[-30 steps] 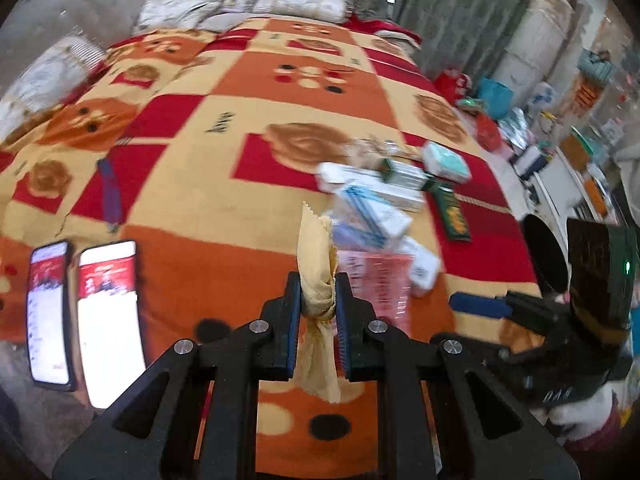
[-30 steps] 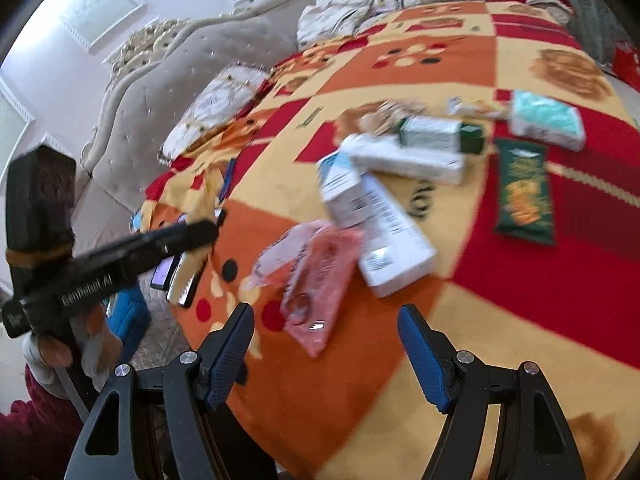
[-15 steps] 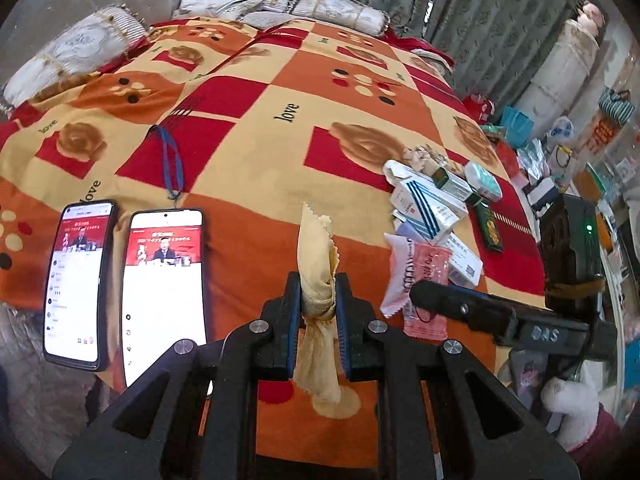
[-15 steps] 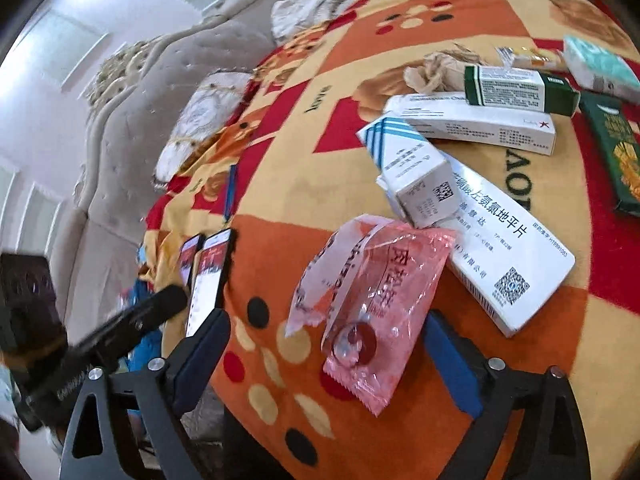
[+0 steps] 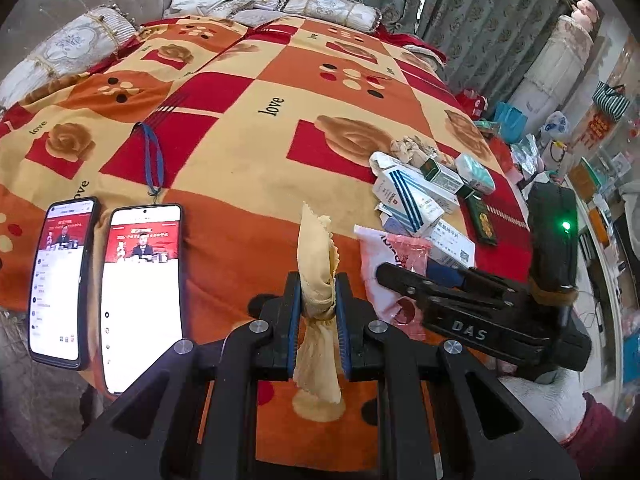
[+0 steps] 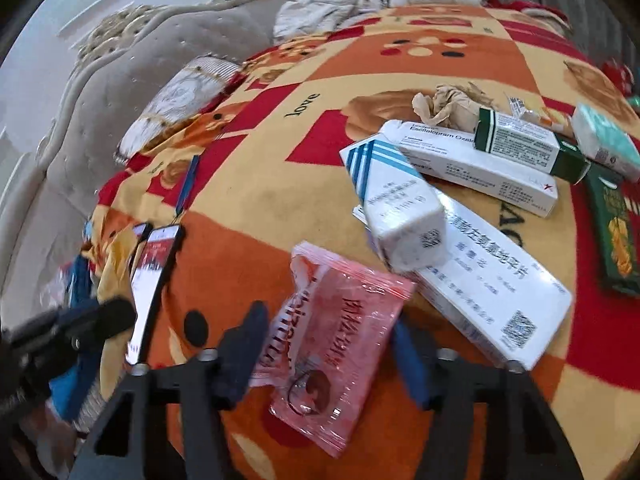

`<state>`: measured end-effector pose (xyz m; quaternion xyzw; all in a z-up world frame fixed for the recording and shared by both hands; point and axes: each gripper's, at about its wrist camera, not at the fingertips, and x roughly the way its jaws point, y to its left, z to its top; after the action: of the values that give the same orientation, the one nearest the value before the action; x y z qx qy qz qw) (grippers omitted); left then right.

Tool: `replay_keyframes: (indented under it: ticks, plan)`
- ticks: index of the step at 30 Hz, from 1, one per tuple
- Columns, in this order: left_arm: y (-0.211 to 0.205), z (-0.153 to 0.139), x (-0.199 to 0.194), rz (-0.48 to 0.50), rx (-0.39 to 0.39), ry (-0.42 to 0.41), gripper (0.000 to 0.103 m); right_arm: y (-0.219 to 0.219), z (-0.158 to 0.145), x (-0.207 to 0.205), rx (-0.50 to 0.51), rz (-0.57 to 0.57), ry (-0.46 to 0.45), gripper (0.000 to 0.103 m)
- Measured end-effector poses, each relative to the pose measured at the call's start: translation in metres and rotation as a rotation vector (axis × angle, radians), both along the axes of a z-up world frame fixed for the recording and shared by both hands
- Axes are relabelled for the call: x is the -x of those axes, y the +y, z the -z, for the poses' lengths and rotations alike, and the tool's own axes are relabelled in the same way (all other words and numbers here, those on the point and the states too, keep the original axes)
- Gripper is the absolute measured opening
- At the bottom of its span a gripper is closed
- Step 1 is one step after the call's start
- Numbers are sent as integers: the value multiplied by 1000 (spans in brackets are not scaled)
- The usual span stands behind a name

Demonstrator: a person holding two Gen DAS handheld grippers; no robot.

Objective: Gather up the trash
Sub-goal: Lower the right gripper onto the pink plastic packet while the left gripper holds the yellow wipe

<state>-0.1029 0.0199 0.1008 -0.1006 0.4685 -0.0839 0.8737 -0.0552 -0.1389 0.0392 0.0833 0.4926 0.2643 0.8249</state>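
Note:
My left gripper [image 5: 318, 300] is shut on a yellow cloth scrap [image 5: 316, 248] and holds it above the near edge of the bed. My right gripper [image 6: 328, 340] is open, with its fingers on either side of a pink plastic wrapper [image 6: 340, 336] that lies on the blanket. In the left wrist view the right gripper [image 5: 416, 280] shows over the same wrapper [image 5: 392, 256]. Behind the wrapper lie white medicine boxes [image 6: 492, 292], a blue-striped box [image 6: 396, 204], a green-capped box [image 6: 520, 140], a crumpled brown paper [image 6: 448, 104] and a green packet [image 6: 616, 236].
Two lit phones [image 5: 140, 292] lie on the blanket [image 5: 256, 160] at the near left edge, beside a blue strap [image 5: 154, 156]. Pillows [image 5: 332, 8] and a padded headboard [image 6: 100, 92] are at the far end. Bags and clutter [image 5: 560, 140] fill the floor to the right.
My right gripper has moved forward and down until its open fingers straddle the pink wrapper. My left gripper still holds the yellow scrap and its view has pulled back slightly.

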Motion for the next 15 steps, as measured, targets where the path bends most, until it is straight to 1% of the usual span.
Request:
replay_keyframes:
  ticks: [1,2,3,4,5,7,11,15]
  plan:
    - [-2,0,0,2,0,-1,14,-4,0,1,-8,-10,3,38]
    - [-5,-1,-1,5,0,-2,14,-7,-1,2,-5,-21,1,35]
    - [-7,-1,-1,8,-1,-2,14,-9,-1,4,2,-34,-6,29]
    - [-10,-1,-2,12,-1,-1,14,-12,-2,7,-2,-45,-7,27]
    - [-12,-2,-3,16,-1,0,14,-16,-4,10,-22,-61,-6,26]
    - [-17,-3,-3,27,-6,-2,14,-20,-11,20,-16,-78,-29,24]
    - [-28,-4,-6,41,-2,-1,14,-29,-28,33,-11,-102,-83,23]
    - [-47,-8,-10,72,2,-12,14,-49,-39,38,-13,-85,-104,23]
